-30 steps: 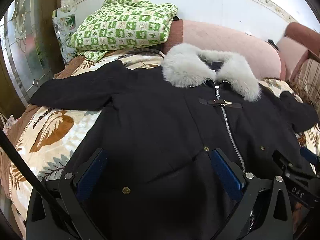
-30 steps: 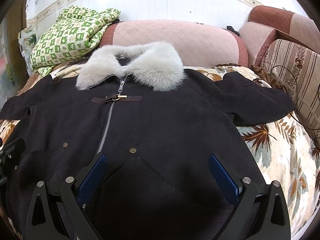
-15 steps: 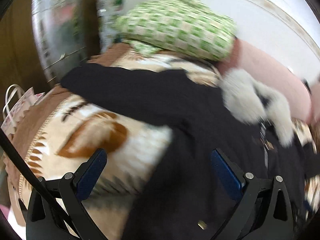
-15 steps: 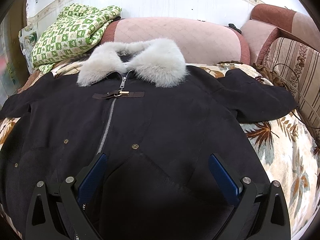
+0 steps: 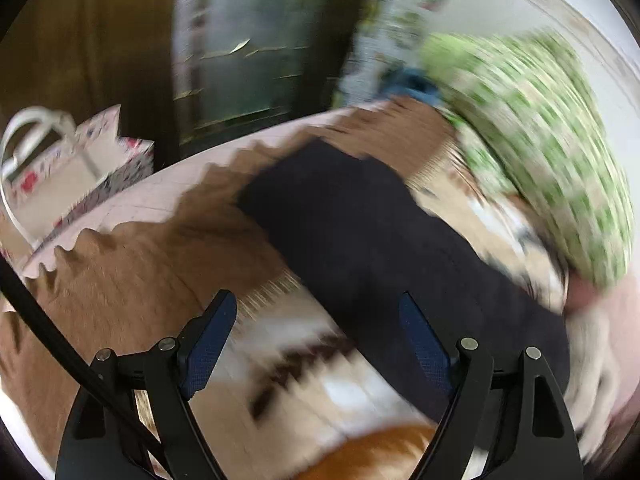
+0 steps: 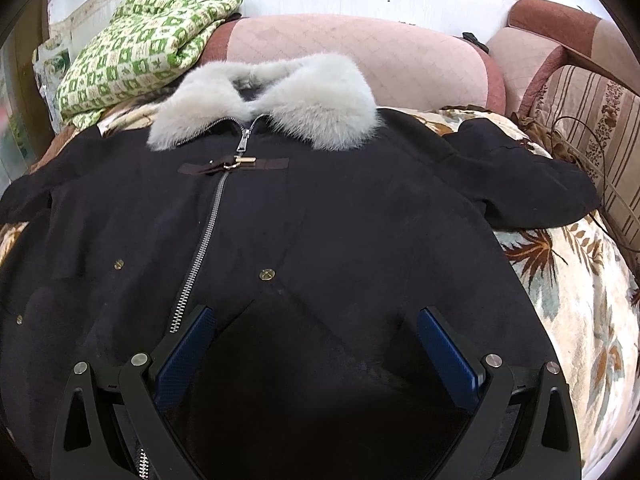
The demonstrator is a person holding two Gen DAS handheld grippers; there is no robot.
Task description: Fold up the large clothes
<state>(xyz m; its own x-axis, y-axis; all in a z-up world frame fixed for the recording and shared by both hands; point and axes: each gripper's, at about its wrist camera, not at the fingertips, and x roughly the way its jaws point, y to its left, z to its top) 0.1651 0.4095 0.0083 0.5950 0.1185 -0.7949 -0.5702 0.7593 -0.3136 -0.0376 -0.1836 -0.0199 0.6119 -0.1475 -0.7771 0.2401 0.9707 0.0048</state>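
A black coat (image 6: 320, 220) with a grey fur collar (image 6: 272, 96) and a silver zip lies spread face up on a leaf-patterned blanket (image 6: 576, 280). Its right sleeve (image 6: 528, 176) reaches toward the striped cushion. My right gripper (image 6: 316, 344) hovers open over the coat's lower front, nothing between its blue pads. The left wrist view is blurred by motion. It shows the coat's left sleeve (image 5: 360, 232) running across the blanket (image 5: 160, 264). My left gripper (image 5: 320, 332) hangs above the sleeve's near edge, its jaws closing with no cloth pinched between them.
A green checked quilt (image 6: 140, 52) is piled at the back left, a pink bolster (image 6: 360, 60) behind the collar, a striped cushion (image 6: 592, 120) at right. A paper gift bag (image 5: 60, 172) stands past the bed's left edge, by a dark glass-panelled door (image 5: 248, 48).
The left gripper swept left from the coat's front to the left sleeve, rolling as it went, and its jaws have narrowed. The right gripper stayed over the coat's lower front.
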